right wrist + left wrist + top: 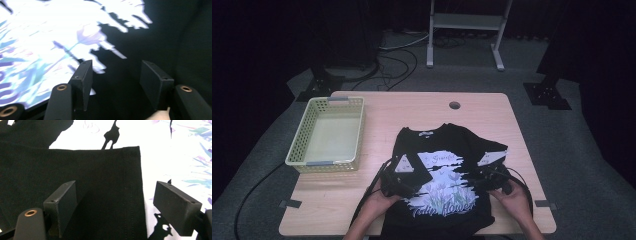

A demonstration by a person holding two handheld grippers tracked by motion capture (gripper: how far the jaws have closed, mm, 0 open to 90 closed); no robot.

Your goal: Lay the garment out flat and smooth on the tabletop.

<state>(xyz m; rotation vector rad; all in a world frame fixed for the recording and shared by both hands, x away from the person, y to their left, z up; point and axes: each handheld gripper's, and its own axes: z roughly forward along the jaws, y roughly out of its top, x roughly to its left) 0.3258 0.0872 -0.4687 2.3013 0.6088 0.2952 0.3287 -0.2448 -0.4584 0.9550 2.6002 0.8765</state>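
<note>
- The black cotton T-shirt with a white and lilac tulip print [439, 175] lies flat on the pale wooden table [412, 107], collar away from the person; both sleeves look folded in over the chest.
- The left gripper [398, 181] hovers over the folded left sleeve [100, 185], jaws spread wide with cloth beneath them but nothing pinched.
- The right gripper [495, 176] sits at the shirt's right side, jaws parted over black cloth beside the print [50, 37] — no grip there either.
- Likely risk: a careless drag from either open jaw could snag a sleeve and undo its fold.
- The perforated yellow plastic basket [328, 131] stands well apart at the left — a loose bundle could unravel in transit.
</note>
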